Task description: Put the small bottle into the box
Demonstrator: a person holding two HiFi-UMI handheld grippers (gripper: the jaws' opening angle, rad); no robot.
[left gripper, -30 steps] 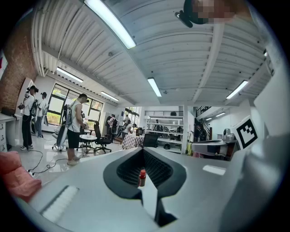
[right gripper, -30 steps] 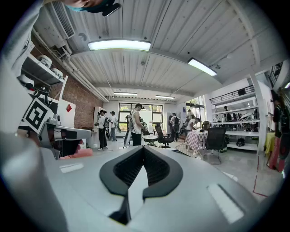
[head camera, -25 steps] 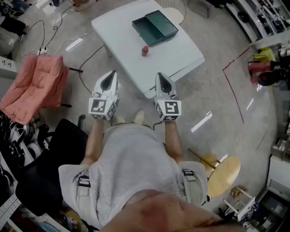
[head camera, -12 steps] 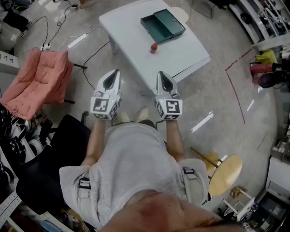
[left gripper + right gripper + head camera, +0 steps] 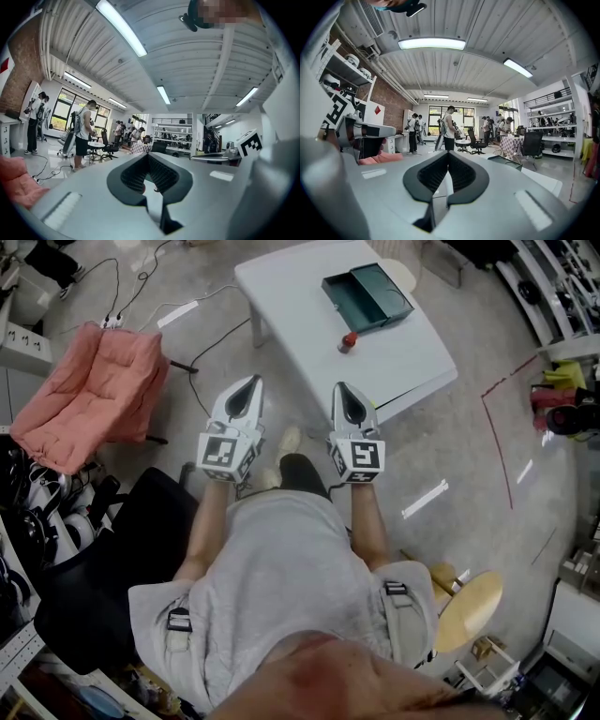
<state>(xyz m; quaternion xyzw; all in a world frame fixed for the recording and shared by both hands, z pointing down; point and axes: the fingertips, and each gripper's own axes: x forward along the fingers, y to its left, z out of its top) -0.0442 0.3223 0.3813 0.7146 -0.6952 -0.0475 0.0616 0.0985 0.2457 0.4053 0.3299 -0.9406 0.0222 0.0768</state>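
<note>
A white table point(image 5: 309, 315) stands ahead of me on the grey floor. To my left, a pink cushioned chair point(image 5: 89, 390) sits near a power strip point(image 5: 112, 322) with cables trailing from it. A black office chair point(image 5: 103, 568) is close by my left side. A round wooden stool point(image 5: 466, 608) is at my right, and a red tape line point(image 5: 494, 442) runs across the floor further right. Across the room, people point(image 5: 449, 125) stand near the windows under long ceiling lights point(image 5: 431, 43).

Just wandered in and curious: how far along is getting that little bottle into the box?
Nothing done yet: the small bottle stands on the table beside the open box. Nothing in hand: left gripper and right gripper are shut, empty, short of the table. Still to do: reach, grasp the bottle, drop it in.
</note>
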